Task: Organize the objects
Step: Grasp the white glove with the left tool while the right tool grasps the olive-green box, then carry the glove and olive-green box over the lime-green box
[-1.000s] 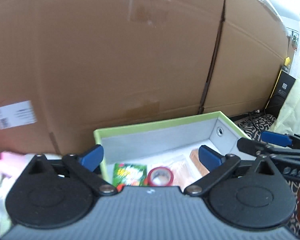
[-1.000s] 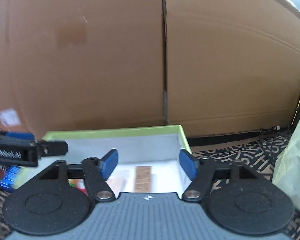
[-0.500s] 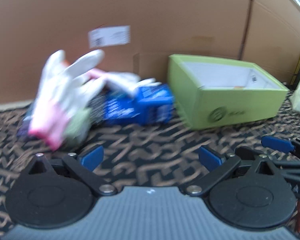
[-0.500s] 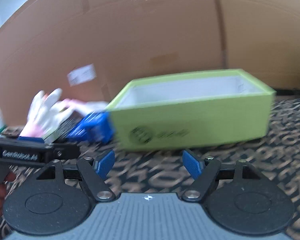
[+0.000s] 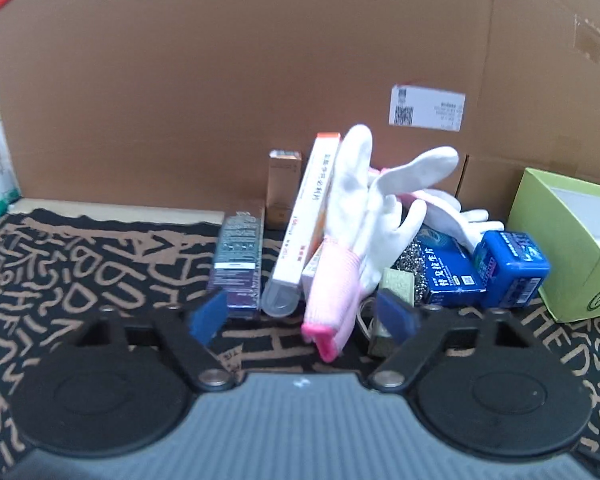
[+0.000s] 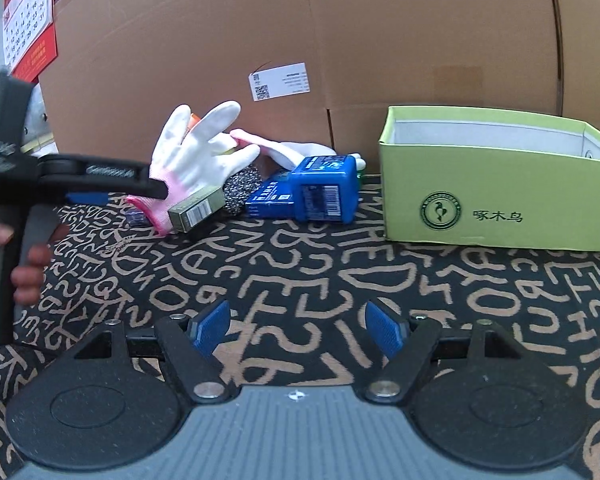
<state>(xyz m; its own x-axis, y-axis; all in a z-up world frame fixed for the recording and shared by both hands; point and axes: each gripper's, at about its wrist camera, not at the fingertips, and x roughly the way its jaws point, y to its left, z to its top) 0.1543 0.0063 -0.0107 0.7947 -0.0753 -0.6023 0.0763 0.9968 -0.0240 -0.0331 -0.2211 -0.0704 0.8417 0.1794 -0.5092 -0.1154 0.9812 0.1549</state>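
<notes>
— White knitted glove with a pink cuff (image 5: 352, 236): where does it lie from the left claw (image 5: 305, 316)?

— At twelve o'clock, just ahead. It sits on top of the pile against the brown cardboard wall (image 5: 240, 80), cuff towards the claw and fingers pointing up and away, so I judge its long axis to run roughly along the line of approach. The cuff hangs between the two blue pads.

— And the claw itself?

— Wide apart, holding nothing. The right claw (image 6: 296, 328) is also spread wide and empty, over bare patterned black-and-tan cloth (image 6: 300, 264).

— Which one is nearer?

— The left, clearly. From the right claw the glove (image 6: 196, 156) is well off at about ten o'clock, with the left tool already beside it.

— Where would things go?

— Probably the light green cardboard box (image 6: 496, 200), at one o'clock from the right claw. Two blue packets (image 6: 312, 192) and a dark slim carton (image 5: 238, 256) lie in the same pile.
</notes>
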